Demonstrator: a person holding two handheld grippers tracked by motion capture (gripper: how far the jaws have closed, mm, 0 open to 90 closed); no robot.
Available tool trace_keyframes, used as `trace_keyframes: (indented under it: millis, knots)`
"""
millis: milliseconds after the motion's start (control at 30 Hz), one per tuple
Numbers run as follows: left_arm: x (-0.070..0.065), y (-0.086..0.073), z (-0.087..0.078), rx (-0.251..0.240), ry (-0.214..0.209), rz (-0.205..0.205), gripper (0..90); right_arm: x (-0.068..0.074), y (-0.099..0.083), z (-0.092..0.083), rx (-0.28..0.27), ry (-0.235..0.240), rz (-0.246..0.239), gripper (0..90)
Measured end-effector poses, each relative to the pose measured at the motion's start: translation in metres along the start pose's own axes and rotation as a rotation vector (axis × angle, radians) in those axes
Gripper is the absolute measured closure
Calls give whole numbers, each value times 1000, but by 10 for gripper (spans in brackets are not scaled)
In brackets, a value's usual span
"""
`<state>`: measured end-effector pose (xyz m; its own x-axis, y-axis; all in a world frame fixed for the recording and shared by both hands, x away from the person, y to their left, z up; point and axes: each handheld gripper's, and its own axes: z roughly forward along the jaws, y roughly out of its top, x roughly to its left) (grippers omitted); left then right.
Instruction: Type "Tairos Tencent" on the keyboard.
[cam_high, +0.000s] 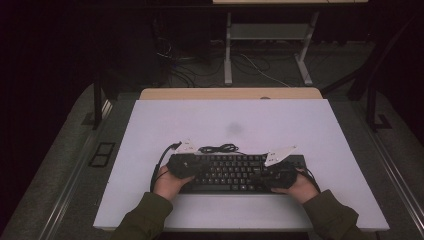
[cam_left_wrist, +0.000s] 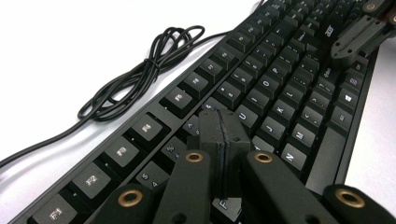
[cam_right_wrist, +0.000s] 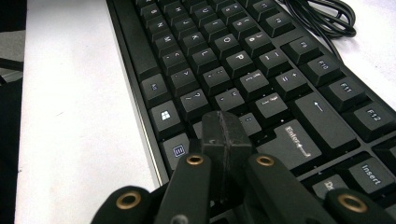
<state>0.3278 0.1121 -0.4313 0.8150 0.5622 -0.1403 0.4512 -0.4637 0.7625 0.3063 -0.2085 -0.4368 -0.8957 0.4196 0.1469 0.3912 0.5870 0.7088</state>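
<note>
**A:** Where does the keyboard sit?

**B:** The flat black computer keyboard with pale legends (cam_high: 235, 172) lies on the white-topped bench (cam_high: 225, 120), near the person's edge, with its long side running across. Its thin black cable, bundled in loose loops (cam_high: 218, 148), lies on the bench just behind the keyboard's far edge.

**A:** And the left hand-held gripper?

**B:** The left hand-held gripper (cam_left_wrist: 221, 133) is clenched. In the left gripper view its two black jaws meet along a thin seam with nothing between them, and the tips stand over the keys in the left half of the keyboard, close to the number row. Whether they touch a key I cannot tell. In the high view the person's left hand (cam_high: 170, 182) holds it at the keyboard's left end.

**A:** The right one?

**B:** The right hand-held gripper (cam_right_wrist: 226, 135) is clenched too, jaws pressed together and empty. In the right gripper view the tips stand over the right part of the key field, just beside the Enter key (cam_right_wrist: 293, 141) and above the menu key at the bottom row. The person's right hand (cam_high: 295, 186) holds it at the keyboard's right end. Both forearms wear olive-green sleeves (cam_high: 145, 217).
</note>
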Motion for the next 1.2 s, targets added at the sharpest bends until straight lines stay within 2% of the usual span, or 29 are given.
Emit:
trace_keyframes:
  millis: [267, 467, 500, 900, 1067, 1200]
  knots:
    - [1, -1, 2, 34, -2, 15, 890, 0, 0, 0, 0, 0, 0, 892]
    - [1, -1, 3, 42, -9, 9, 891, 0, 0, 0, -1, 3, 1, 892]
    - [1, -1, 4, 56, -6, 14, 891, 0, 0, 0, -1, 3, 1, 892]
    - [1, 0, 0, 35, -7, 16, 890, 0, 0, 0, -1, 4, 2, 892]
    - [0, -2, -5, 6, -13, -8, 887, 0, 0, 0, -2, 3, 1, 892]
    - [1, -3, -11, -17, -7, -18, 803, 0, 0, 0, -1, 3, 1, 892]
